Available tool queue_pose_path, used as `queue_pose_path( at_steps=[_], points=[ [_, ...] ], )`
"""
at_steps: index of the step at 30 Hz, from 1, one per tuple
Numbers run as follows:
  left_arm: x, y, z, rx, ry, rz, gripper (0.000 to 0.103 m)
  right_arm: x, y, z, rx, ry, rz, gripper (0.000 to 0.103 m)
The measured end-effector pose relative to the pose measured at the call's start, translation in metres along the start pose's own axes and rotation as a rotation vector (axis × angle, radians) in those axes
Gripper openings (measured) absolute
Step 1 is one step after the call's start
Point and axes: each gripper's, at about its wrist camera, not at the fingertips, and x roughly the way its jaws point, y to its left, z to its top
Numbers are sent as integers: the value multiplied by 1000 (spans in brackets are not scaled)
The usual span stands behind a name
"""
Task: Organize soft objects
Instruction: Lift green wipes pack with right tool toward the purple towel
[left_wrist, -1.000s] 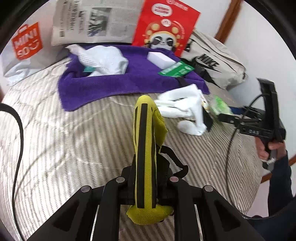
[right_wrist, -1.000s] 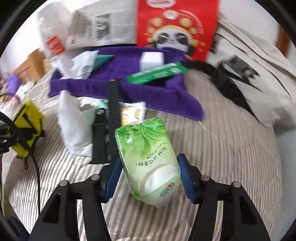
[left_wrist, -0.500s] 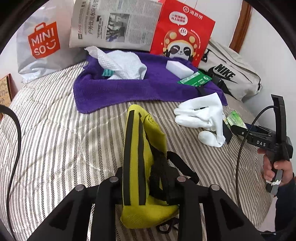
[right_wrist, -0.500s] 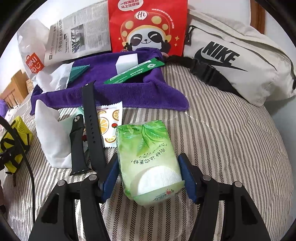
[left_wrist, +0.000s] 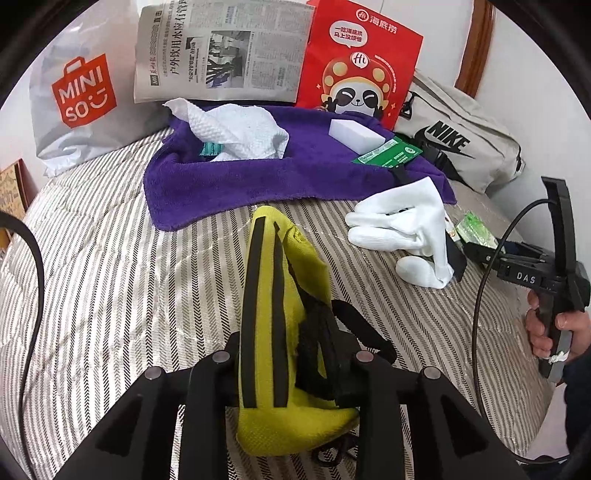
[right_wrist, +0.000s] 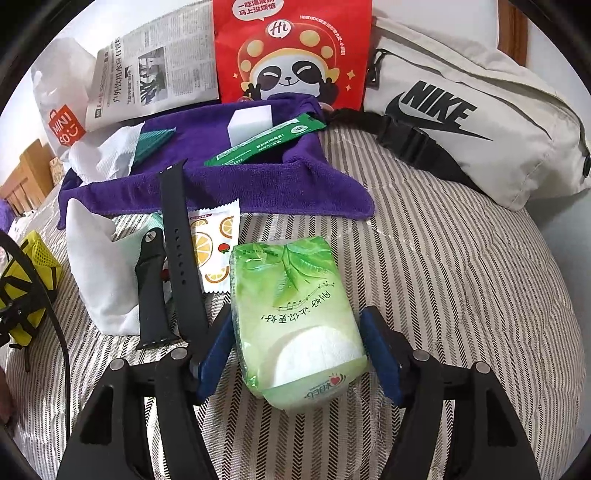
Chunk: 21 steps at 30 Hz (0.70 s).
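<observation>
Lower centre of both frames | yellow pouch (left_wrist: 277, 332) clamped by left gripper (left_wrist: 291, 360) | green tissue pack (right_wrist: 295, 314) pinched by right gripper (right_wrist: 295, 347) | risk: slick wrapper may be squeezed out; pouch strap (left_wrist: 354, 321) may be snagged

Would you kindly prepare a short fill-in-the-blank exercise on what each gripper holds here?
1. The left gripper is shut on a ____ pouch.
2. The right gripper holds a green ____ pack.
3. The white sponge block lies on the ____ towel.

Missing words: yellow; tissue; purple
</observation>
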Motion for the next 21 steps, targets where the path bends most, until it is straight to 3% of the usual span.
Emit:
queue_pose_path(
  at_steps=[9,13,14,17,21],
  points=[
    [1,2,-1,-6,0,-19,30,0,0,-1,1,0,3,68],
    [-2,6,0,-15,-8,-38,23,-1,0,0,-5,6,1,64],
    [-3,9,1,-35,-7,-41,20,-3,1,0,-12,15,3,59],
    [-11,16,6,-97,-3,-89,16,-11,0,1,-40,39,-3,57],
    [-20,9,12,-47,-7,-61,13,-27,-4,7,-48,24,3,57]
  ],
)
